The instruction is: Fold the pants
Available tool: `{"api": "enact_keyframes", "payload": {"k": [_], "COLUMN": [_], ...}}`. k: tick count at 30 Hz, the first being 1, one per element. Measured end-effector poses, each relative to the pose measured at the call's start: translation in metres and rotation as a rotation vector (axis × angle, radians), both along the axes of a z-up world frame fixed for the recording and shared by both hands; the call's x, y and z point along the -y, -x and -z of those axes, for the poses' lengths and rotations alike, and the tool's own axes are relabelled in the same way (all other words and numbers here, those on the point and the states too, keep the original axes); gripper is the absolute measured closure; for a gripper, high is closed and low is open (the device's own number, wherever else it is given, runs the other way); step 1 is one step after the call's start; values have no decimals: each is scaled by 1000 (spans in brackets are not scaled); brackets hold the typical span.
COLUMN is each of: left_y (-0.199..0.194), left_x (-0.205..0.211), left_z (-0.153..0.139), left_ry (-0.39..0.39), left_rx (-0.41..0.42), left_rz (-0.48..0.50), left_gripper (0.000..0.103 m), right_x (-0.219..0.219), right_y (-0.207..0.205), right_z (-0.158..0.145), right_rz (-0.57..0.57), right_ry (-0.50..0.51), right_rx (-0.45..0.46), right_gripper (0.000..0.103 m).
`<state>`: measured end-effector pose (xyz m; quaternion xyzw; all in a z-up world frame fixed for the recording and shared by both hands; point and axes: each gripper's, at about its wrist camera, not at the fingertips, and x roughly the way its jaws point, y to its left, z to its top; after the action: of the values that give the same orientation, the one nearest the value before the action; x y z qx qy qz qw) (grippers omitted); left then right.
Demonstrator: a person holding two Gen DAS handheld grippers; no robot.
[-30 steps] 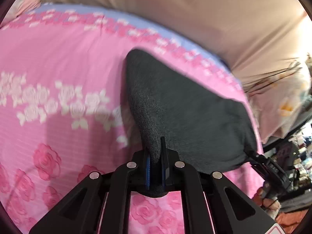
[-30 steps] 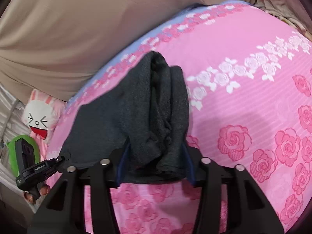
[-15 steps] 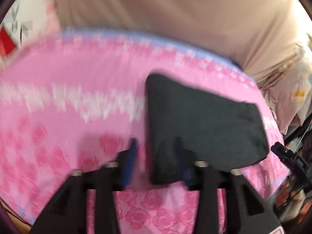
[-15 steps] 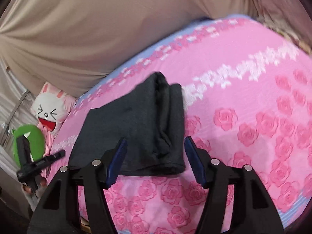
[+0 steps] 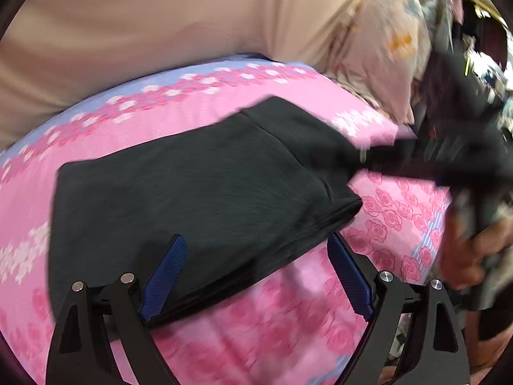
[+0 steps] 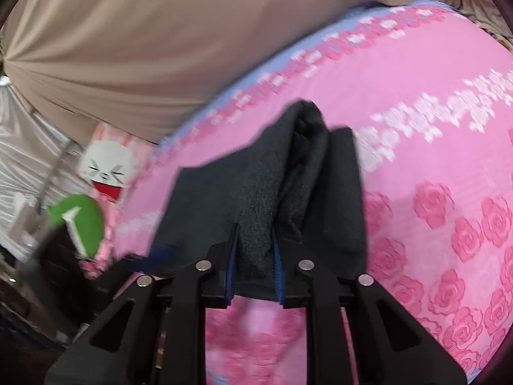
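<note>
Dark grey folded pants (image 5: 198, 192) lie on the pink rose bedsheet (image 5: 394, 218). My left gripper (image 5: 256, 240) hovers at their near edge. Its jaws are opening wide, the cloth edge lies between them, and the blue pads (image 5: 166, 269) do not press on it. In the right wrist view my right gripper (image 6: 255, 229) is closing, and its pads pinch a raised fold at the near end of the pants (image 6: 320, 176). In the left wrist view the right gripper (image 5: 449, 154) is a blurred dark shape at the pants' far right corner, with a person's hand (image 5: 465, 256) behind it.
A beige drape (image 6: 160, 48) runs behind the bed. A white bunny cushion (image 6: 105, 173) and a green object (image 6: 80, 221) sit past the bed's left end. A pale floral pillow (image 5: 384, 48) lies at the other end. Bare sheet (image 6: 449, 160) spreads beside the pants.
My left gripper let go of the pants, opened wide, and swung sideways while rolling. My right gripper opened, then narrowed onto a fold of the pants.
</note>
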<state>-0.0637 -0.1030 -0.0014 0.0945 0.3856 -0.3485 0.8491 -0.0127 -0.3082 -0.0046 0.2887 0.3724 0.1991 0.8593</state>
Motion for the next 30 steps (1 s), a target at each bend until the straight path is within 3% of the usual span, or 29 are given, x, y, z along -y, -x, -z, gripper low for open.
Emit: {"api": "enact_keyframes", "payload": {"k": [4,6,7,8,10,12,13,14,15,20,26,30], "left_y": [-4,-18,-28,-38,-52,-52,-50,-46,-42,-20,-18,-12], "left_x": [28,36,39,38,28,21,20,20,20,38,43,48], "left_z": [9,14,19,23,24,19,19,18,18,26,23,21], "left_ry": [-16,-36,-63,-76,-10,13,1,-10,-13,-93,-128,-138], "left_rx": [39,20,17,5,-83,-104,-92,-74,-56,33,40,45], "left_rz": [-2,-34,-74,-102,-96,-68,-62,-59,-54,-26,-15,8], "left_gripper": [18,52,79,88,86,79,62,36,30,30,30,23], "right_x": [-16,-24,-23,-17,-1,12,17,20,26,32,33,33], "right_y": [-12,-16,-16,-15,-6,6,10,11,13,10,-16,-30], "right_z": [-17,-15,-14,-12,-7,-3,2,6,16,47,61,58], "right_rz": [-66,-89,-74,-46,7,82,91,88,73,39,-3,-42], "right_ry": [-33,-27,-19,-19,-46,30,69,76,60,15,-32,-30], "right_rx": [26,16,9,8,18,10,-7,-27,-69,-146,-160,-149], "right_gripper": [91,91,90,89,88,86,85,84,84,59,60,59]}}
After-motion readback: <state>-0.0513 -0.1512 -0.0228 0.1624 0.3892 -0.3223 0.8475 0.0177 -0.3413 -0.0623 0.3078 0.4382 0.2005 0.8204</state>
